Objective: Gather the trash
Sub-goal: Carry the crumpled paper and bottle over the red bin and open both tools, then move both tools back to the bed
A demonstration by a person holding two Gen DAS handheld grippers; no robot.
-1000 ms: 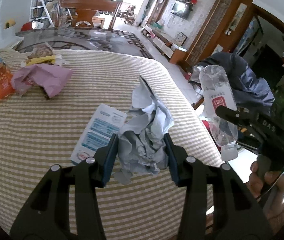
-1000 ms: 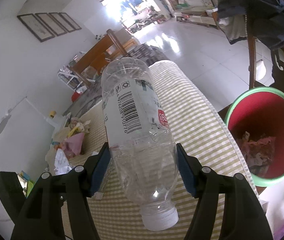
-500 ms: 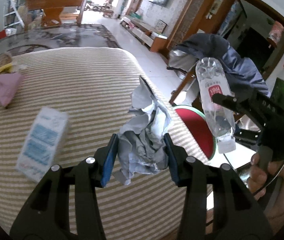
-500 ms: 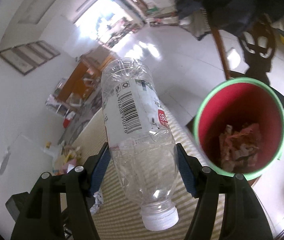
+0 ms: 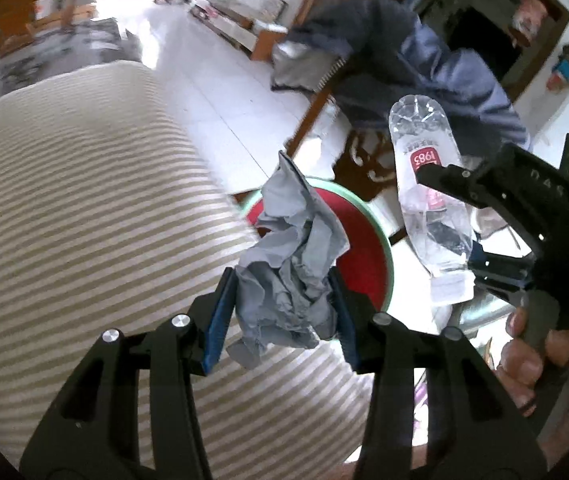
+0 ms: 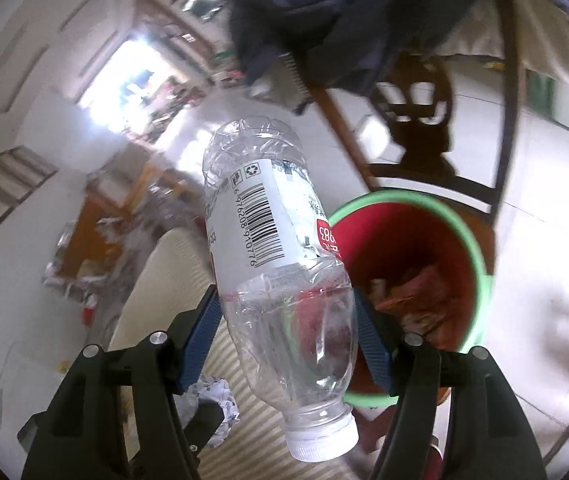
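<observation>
In the left wrist view, my left gripper [image 5: 282, 312] is shut on a crumpled grey paper wad [image 5: 288, 276], held above the table edge beside the red bin with a green rim [image 5: 388, 268]. To its right, my right gripper [image 5: 458, 228] is shut on a clear plastic bottle [image 5: 424, 184], cap pointing down. In the right wrist view the bottle [image 6: 276, 264] sits between the blue pads of my right gripper [image 6: 288, 332], just left of the bin [image 6: 480, 264], which holds some trash. The paper wad [image 6: 214, 398] shows at lower left.
The striped tablecloth [image 5: 84, 220] covers the table, whose edge runs beside the bin. A wooden chair [image 6: 424, 136] draped with a dark jacket [image 6: 324, 8] stands behind the bin on the white tiled floor. A person's hand [image 5: 524, 360] grips the right tool.
Both grippers have swung away from the table top toward the bin, which now lies close beneath them. The box and wrappers on the table have left the left wrist view. Both grips are unchanged.
</observation>
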